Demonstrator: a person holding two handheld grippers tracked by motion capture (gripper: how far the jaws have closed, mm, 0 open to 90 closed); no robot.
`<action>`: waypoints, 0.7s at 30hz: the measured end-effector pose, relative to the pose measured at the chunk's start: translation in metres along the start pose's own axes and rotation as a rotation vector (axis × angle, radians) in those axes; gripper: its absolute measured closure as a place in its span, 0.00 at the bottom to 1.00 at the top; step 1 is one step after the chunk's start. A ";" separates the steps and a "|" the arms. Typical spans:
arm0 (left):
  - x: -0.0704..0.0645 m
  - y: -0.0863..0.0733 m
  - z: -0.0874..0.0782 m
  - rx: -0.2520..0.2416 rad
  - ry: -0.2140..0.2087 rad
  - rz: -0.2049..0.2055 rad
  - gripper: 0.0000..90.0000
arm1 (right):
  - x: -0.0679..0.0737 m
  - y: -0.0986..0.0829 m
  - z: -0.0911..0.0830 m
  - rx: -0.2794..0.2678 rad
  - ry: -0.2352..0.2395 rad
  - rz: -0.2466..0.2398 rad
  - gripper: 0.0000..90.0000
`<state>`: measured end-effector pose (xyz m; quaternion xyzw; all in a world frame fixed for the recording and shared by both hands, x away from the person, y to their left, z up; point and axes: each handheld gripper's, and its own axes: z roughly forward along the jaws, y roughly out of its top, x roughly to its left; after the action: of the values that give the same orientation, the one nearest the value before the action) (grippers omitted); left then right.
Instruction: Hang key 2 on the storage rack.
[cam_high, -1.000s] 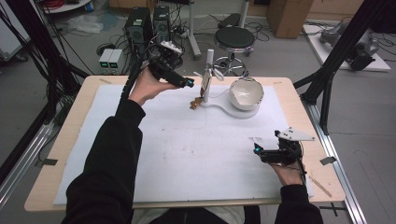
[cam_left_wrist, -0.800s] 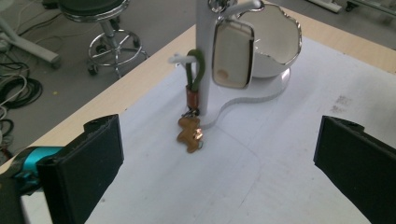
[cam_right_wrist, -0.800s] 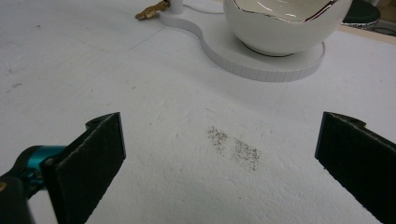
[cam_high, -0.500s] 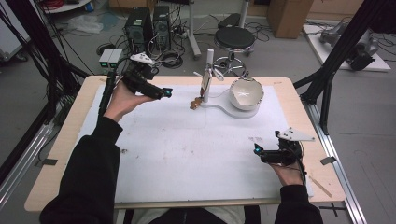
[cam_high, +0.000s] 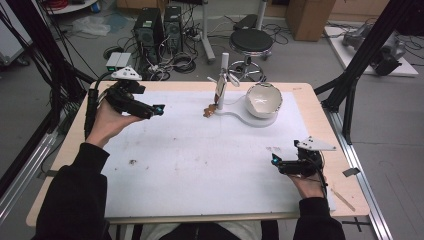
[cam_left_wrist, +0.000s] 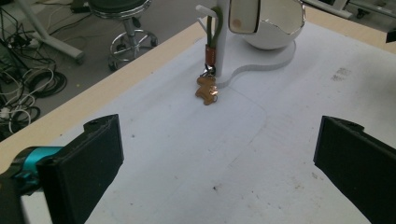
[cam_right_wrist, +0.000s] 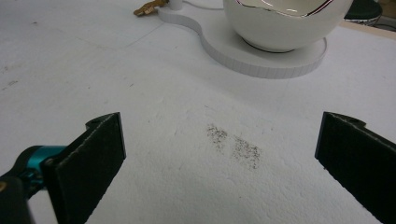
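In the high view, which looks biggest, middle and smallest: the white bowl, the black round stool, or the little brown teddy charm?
1. The black round stool seat and the white bowl look about alike, and the stool stands farther back, so no ranking between them.
2. The little brown bear-shaped charm is clearly smallest.

Both arms wear long black sleeves. Each hand carries a black tool, left tool (cam_high: 159, 109) and right tool (cam_high: 274, 161), with flat black jaws, a teal fitting, a grey three-cornered plate and a trailing black cable.

No legible text, label, brand, number or sign anywhere on table or gear.
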<state>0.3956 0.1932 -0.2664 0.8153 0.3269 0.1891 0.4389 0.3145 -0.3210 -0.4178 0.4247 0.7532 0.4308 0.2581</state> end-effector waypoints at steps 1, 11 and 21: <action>0.000 0.000 0.000 0.000 0.000 0.000 0.02 | 0.000 0.000 0.000 0.000 0.000 0.000 0.01; 0.007 -0.012 -0.018 0.038 0.065 0.003 0.02 | 0.000 0.001 0.000 -0.003 0.001 0.001 0.01; 0.002 -0.030 -0.025 0.063 0.094 0.021 0.02 | 0.000 0.001 0.000 -0.006 0.000 0.001 0.01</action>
<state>0.3712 0.2219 -0.2781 0.8223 0.3445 0.2215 0.3951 0.3152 -0.3205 -0.4169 0.4243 0.7518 0.4331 0.2593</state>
